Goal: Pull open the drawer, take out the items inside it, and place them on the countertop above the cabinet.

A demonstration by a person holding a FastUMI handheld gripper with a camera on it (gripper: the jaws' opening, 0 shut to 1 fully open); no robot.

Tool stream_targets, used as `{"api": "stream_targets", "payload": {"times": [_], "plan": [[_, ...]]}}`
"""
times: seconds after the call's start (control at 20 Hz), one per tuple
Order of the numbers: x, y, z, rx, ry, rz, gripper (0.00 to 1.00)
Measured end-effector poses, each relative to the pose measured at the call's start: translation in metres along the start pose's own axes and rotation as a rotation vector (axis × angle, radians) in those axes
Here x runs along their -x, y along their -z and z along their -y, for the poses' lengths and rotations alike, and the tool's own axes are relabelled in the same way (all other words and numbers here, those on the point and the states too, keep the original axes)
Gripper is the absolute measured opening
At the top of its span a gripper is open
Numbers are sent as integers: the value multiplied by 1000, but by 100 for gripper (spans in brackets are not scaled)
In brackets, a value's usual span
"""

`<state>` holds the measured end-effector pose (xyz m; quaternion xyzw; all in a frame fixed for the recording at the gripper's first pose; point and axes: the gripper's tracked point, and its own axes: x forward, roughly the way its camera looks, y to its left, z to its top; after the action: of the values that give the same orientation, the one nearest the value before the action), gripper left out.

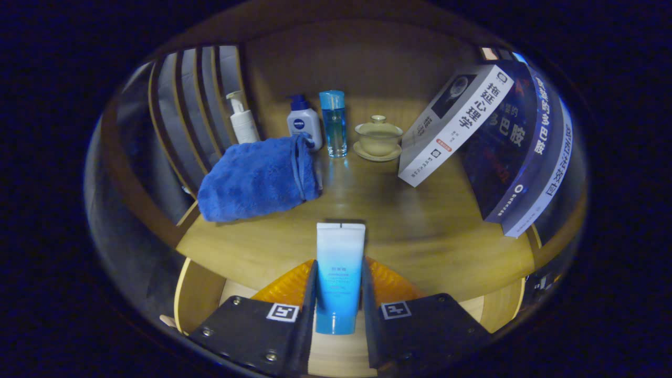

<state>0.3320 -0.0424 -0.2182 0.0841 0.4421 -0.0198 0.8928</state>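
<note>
The gripper (338, 286) is clamped on a blue-and-white tube (338, 278), both fingers pressing its sides; the tube stands upright between them, its crimped end rising above the fingertips and its cap end below. Under the fingers lies the open drawer (199, 294), its pale floor and curved front wall visible on both sides. Just ahead of the fingers lies the wooden countertop (409, 226).

Beyond the fingers, ahead and to the left, a folded blue towel (257, 176) rests on the countertop. Farther ahead stand a white pump bottle (242, 118), a white bottle with a blue cap (302, 122), a clear blue bottle (334, 123) and a lidded cup on a saucer (378, 137). Ahead and to the right, two books (499, 142) lean together.

Judgement: the step in hand is carrying the tube from drawer to countertop. The next move calls for advancing over the bare wood directly ahead, lowering, then releasing, keeping off the towel and books.
</note>
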Motion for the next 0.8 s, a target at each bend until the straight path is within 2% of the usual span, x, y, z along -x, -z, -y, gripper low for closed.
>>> {"api": "stream_targets", "payload": {"times": [0.15, 0.3, 0.35, 0.4, 0.55, 0.8], "plan": [[-12, -9, 7, -18, 40, 41, 43], [-16, -15, 7, -28, 45, 76, 43], [-14, -16, 8, -29, 52, 92, 45], [-8, -17, 9, -36, 52, 109, 51], [12, -26, 3, -45, 27, 188, 100], [85, -32, -13, -11, -42, 327, 100]]}}
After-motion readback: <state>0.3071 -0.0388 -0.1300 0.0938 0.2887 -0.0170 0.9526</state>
